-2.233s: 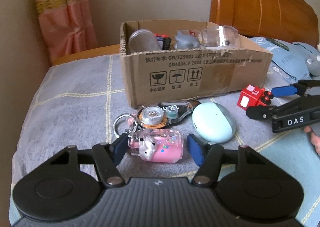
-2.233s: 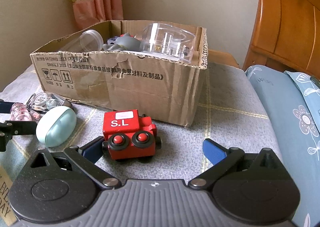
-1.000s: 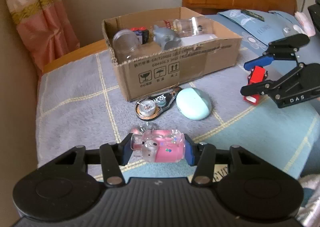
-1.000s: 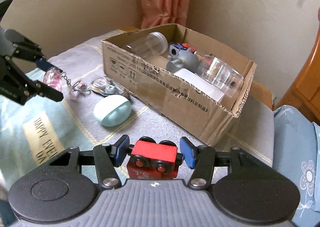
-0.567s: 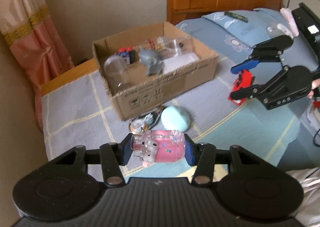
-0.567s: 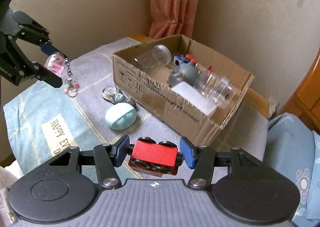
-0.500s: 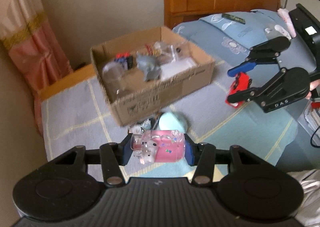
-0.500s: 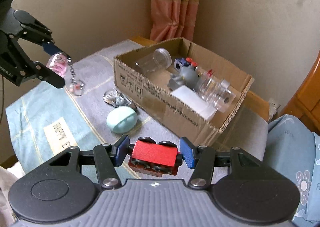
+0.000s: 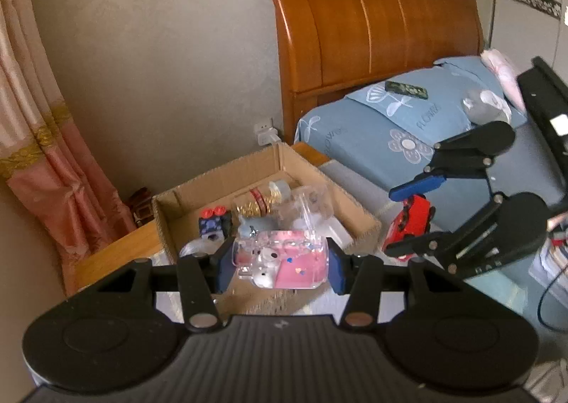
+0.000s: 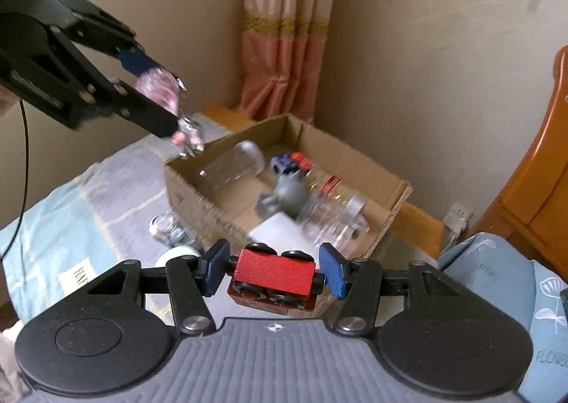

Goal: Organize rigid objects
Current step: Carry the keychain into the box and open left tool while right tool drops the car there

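Beige plaster walls close the room in the left wrist view, with a pink, gold-banded curtain (image 9: 42, 154) on the left and an orange wooden headboard (image 9: 362, 27) on the right. Below the headboard lies a blue flowered pillow (image 9: 401, 126), and a white plug (image 9: 266, 135) sits in the wall socket beside it. An open cardboard box (image 9: 355, 211) stands on a grey checked cloth and holds a jar, a blue block and clear plastic pieces. The left gripper (image 9: 280, 264) pinches a pink keychain (image 9: 280, 259) between its blue pads, held in the air on the near side of the box. To the right, the right gripper (image 9: 408, 218) clamps a red toy car (image 9: 411, 222), also off the surface.

From the right wrist view, the same curtain (image 10: 284, 30) hangs in the corner behind the box (image 10: 198, 197), which rests on the cloth (image 10: 117, 190) next to a pale blue mat. Inside lie a clear jar (image 10: 230, 165) and a grey figure (image 10: 287, 193). The right gripper (image 10: 273, 270) squeezes the car (image 10: 273, 271) at its two ends, near the box's front wall. At upper left, the left gripper (image 10: 156, 101) grips the keychain (image 10: 158, 89), its chain dangling above the box's left corner. The picture is blurred.
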{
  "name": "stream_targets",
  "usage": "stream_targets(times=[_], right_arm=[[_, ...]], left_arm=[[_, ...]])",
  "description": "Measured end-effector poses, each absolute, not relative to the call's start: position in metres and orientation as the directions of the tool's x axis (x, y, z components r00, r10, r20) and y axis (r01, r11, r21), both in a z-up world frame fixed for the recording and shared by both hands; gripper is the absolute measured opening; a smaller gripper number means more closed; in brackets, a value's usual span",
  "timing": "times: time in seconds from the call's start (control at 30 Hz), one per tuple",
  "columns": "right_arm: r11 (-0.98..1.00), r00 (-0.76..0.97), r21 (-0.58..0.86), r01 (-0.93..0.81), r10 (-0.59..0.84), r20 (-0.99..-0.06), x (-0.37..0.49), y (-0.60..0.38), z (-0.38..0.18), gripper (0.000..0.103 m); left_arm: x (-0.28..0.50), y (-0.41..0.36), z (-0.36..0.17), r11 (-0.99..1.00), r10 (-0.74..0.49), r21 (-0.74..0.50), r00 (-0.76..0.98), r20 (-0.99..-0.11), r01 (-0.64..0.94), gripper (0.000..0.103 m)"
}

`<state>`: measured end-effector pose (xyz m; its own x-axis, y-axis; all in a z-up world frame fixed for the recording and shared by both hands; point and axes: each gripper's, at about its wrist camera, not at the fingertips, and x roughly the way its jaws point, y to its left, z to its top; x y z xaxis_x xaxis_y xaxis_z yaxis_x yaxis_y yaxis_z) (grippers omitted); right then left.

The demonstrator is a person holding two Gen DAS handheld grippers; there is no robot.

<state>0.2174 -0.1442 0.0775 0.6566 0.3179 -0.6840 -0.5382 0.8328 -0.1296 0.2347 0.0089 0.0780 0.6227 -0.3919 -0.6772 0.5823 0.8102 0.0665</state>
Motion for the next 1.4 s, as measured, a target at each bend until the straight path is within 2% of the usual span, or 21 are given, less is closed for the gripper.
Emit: stream_targets(times=[0.13, 0.2, 0.23, 0.27, 0.47, 0.7, 1.23, 1.27, 1.3, 1.37, 1.4], right_arm=[[0.839, 0.668, -0.13, -0.528, 0.316, -0.673, 0.226, -0.146, 0.084, 0.061], [0.841, 0.672, -0.129, -0.525, 0.317, -0.669, 0.229, -0.147, 0.085, 0.061], [0.842, 0.673, -0.129, -0.524, 0.317, -0.668, 0.23, -0.148, 0.085, 0.061], [0.843, 0.673, -0.127, -0.523, 0.317, -0.668, 0.232, -0.148, 0.085, 0.061], [0.846, 0.664, -0.115, -0.521, 0.317, -0.677, 0.241, -0.148, 0.082, 0.061], [0.855, 0.663, -0.099, -0.509, 0.316, -0.679, 0.263, -0.144, 0.084, 0.061], [0.943, 0.634, -0.046, -0.33, 0.185, -0.751, 0.401, -0.145, 0.061, 0.061], [0.951, 0.641, -0.049, -0.306, 0.168, -0.749, 0.406, -0.146, 0.058, 0.065], [0.957, 0.647, -0.051, -0.285, 0.152, -0.747, 0.409, -0.148, 0.056, 0.077], [0.966, 0.658, -0.047, -0.253, 0.136, -0.741, 0.409, -0.153, 0.054, 0.085], [0.967, 0.655, -0.035, -0.254, 0.145, -0.742, 0.407, -0.156, 0.053, 0.085]], left_arm=[[0.253, -0.002, 0.064, 0.815, -0.386, 0.059, 0.615, -0.688, 0.577, 0.052], [0.255, -0.005, 0.058, 0.823, -0.378, 0.062, 0.626, -0.682, 0.564, 0.075], [0.257, -0.004, 0.055, 0.838, -0.366, 0.06, 0.639, -0.677, 0.542, 0.094], [0.257, -0.003, 0.053, 0.855, -0.35, 0.06, 0.658, -0.666, 0.516, 0.098], [0.253, 0.011, 0.045, 0.867, -0.346, 0.052, 0.673, -0.653, 0.496, 0.099], [0.249, 0.012, 0.029, 0.872, -0.334, 0.04, 0.654, -0.679, 0.487, 0.099], [0.244, 0.031, 0.012, 0.872, -0.345, 0.024, 0.649, -0.678, 0.489, 0.099], [0.244, 0.032, 0.012, 0.871, -0.345, 0.026, 0.65, -0.677, 0.49, 0.099], [0.244, 0.032, 0.011, 0.872, -0.341, 0.031, 0.652, -0.677, 0.489, 0.099], [0.243, 0.033, 0.009, 0.875, -0.331, 0.042, 0.657, -0.678, 0.483, 0.099], [0.243, 0.033, 0.007, 0.874, -0.328, 0.046, 0.659, -0.677, 0.483, 0.099]])
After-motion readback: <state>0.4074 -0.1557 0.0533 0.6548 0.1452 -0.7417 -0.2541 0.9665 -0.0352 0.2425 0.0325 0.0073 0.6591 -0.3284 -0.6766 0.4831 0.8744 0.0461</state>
